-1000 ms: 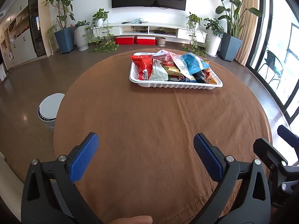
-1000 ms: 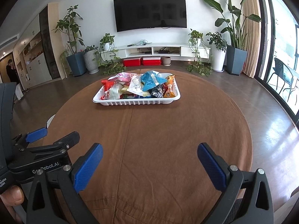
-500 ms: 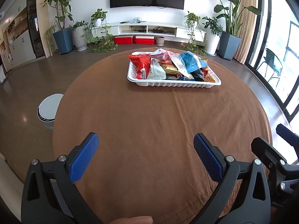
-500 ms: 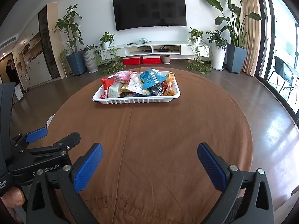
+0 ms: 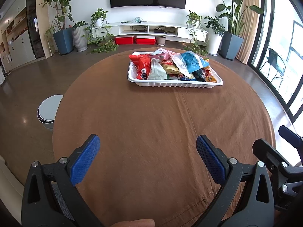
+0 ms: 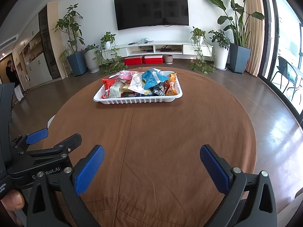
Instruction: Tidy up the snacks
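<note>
Both claws are wide apart and hold nothing. The left claw and the right claw hang low over the near side of the brown table. Far ahead of them sits a white tray piled with snack bags. All the snacks look to be in the tray already, so the job seems nearly done or just starting; I cannot tell which. Next, a claw would need to reach forward to the tray. The left claw's body reads "obot.AI". The bag labels are too small to read.
</note>
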